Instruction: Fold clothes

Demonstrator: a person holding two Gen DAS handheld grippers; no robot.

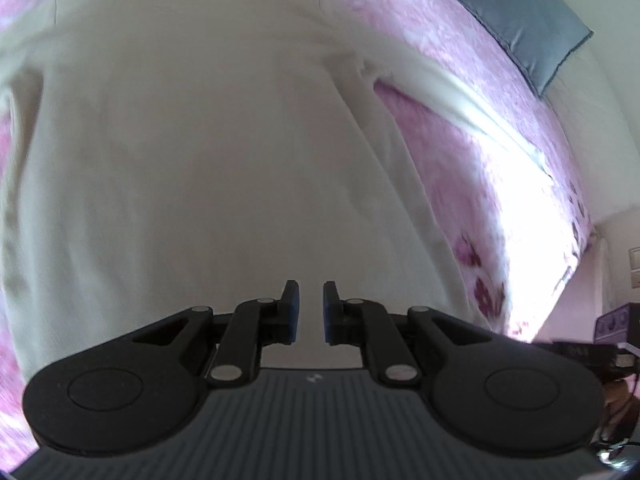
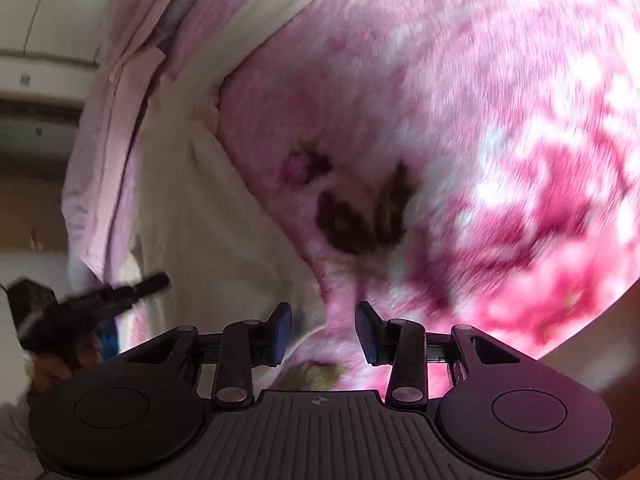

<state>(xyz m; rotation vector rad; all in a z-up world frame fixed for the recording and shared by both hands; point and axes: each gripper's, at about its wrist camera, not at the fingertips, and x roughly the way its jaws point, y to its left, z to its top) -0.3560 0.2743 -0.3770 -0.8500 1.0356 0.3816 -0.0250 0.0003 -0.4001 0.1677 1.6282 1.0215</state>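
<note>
A cream long-sleeved garment (image 1: 192, 152) lies spread flat on a pink floral blanket (image 1: 472, 152), one sleeve (image 1: 460, 108) stretching out to the right. My left gripper (image 1: 311, 308) hovers over the garment's lower part, open with a narrow gap and nothing between its blue pads. In the right wrist view the same cream garment (image 2: 200, 216) lies at the left. My right gripper (image 2: 323, 332) is open above the blanket (image 2: 440, 120), just right of the cloth's edge, holding nothing. The view is blurred.
A grey pillow (image 1: 524, 20) lies at the bed's far right corner. A hand holding the other gripper (image 2: 80, 304) shows at the lower left of the right wrist view. The bed's edge and a wall run along the right side of the left wrist view.
</note>
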